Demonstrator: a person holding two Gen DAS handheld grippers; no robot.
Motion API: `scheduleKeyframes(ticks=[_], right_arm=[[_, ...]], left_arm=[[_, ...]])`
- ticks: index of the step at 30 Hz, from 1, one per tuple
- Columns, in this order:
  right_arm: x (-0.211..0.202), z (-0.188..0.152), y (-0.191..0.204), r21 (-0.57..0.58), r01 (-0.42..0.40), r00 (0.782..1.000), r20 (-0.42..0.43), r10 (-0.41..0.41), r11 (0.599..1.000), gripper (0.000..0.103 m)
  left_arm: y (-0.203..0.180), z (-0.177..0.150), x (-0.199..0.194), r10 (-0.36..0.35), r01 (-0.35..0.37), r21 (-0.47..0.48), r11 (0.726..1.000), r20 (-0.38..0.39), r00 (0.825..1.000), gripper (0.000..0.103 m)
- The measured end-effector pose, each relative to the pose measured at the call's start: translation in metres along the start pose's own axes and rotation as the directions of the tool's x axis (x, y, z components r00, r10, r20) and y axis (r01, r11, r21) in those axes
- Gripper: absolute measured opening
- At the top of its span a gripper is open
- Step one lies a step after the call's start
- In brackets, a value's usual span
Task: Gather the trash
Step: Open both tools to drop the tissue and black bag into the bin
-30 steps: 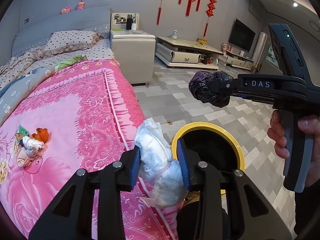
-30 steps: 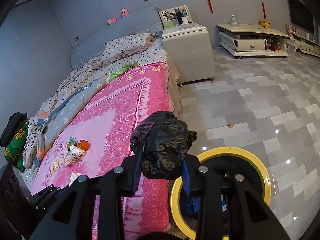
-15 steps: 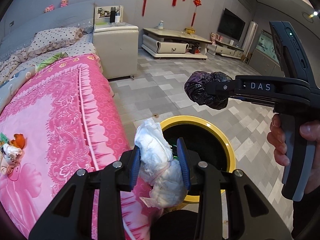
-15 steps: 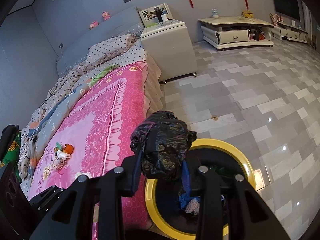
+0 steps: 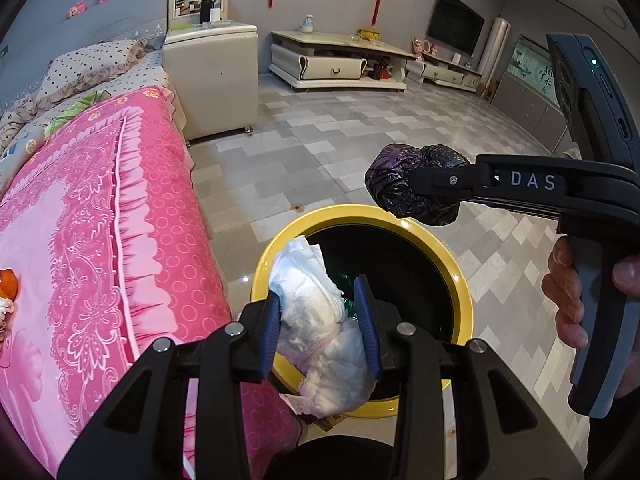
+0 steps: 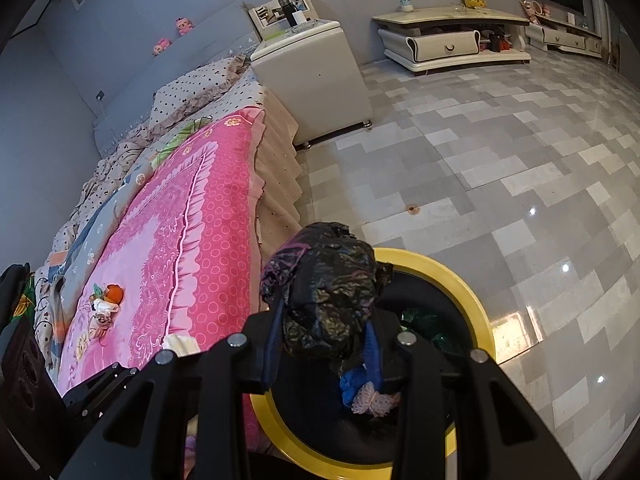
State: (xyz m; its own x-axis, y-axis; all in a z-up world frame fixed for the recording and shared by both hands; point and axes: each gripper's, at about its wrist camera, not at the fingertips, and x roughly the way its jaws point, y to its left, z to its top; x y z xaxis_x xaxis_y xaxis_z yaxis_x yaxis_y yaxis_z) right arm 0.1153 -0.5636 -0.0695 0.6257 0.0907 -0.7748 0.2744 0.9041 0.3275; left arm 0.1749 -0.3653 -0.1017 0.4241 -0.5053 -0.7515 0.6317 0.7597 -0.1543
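My left gripper (image 5: 318, 320) is shut on a crumpled white wad of paper or diaper (image 5: 316, 320), held over the near rim of a yellow-rimmed black trash bin (image 5: 456, 276). My right gripper (image 6: 324, 332) is shut on a crumpled black plastic bag (image 6: 328, 300), also above the bin (image 6: 476, 308). In the left wrist view the right gripper (image 5: 412, 184) comes in from the right with the black bag (image 5: 394, 188) over the bin's far rim, a hand (image 5: 564, 300) on its handle. Blue and pink trash (image 6: 366, 394) lies inside the bin.
A bed with a pink blanket (image 5: 92, 220) stands just left of the bin, with a small toy (image 6: 106, 302) on it. A white nightstand (image 5: 212, 80) and a low TV cabinet (image 5: 340, 64) stand farther off. Grey tiled floor (image 6: 500, 160) spreads to the right.
Both grippers have moved right and down, off the bed's edge to above the bin, each keeping its load. The bin now sits larger and more centred under them.
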Motion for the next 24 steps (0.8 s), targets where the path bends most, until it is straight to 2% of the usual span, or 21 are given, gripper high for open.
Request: scheduleKeyframes(ticks=[4, 7, 12, 15, 20, 24], right_arm=[[0.008, -0.003, -0.011, 0.026, -0.014, 1.000, -0.014, 0.014, 1.000, 0.032], [0.012, -0.004, -0.020, 0.045, 0.017, 1.000, -0.025, -0.016, 0.999, 0.032], [0.011, -0.006, -0.028, 0.062, 0.007, 1.000, -0.021, -0.006, 0.998, 0.032], [0.010, -0.006, -0.032, 0.083, -0.006, 1.000, -0.018, 0.007, 0.997, 0.035], [0.010, -0.005, -0.037, 0.098, 0.026, 1.000, -0.012, -0.025, 0.995, 0.040], [0.008, -0.005, -0.039, 0.112, 0.042, 0.999, -0.008, -0.041, 0.993, 0.049]], left_arm=[[-0.002, -0.003, 0.017, 0.008, -0.009, -0.009, 1.000, -0.034, 0.999, 0.033], [-0.002, -0.005, 0.027, 0.001, -0.003, -0.027, 1.000, -0.056, 0.998, 0.034], [-0.005, -0.006, 0.032, -0.007, 0.006, -0.022, 1.000, -0.063, 0.998, 0.036], [-0.005, -0.006, 0.030, -0.011, 0.010, -0.027, 1.000, -0.056, 0.998, 0.041], [-0.001, -0.009, 0.024, -0.015, 0.014, -0.033, 0.999, -0.047, 0.999, 0.048], [0.004, -0.011, 0.016, -0.021, 0.020, -0.041, 0.999, -0.032, 0.999, 0.056]])
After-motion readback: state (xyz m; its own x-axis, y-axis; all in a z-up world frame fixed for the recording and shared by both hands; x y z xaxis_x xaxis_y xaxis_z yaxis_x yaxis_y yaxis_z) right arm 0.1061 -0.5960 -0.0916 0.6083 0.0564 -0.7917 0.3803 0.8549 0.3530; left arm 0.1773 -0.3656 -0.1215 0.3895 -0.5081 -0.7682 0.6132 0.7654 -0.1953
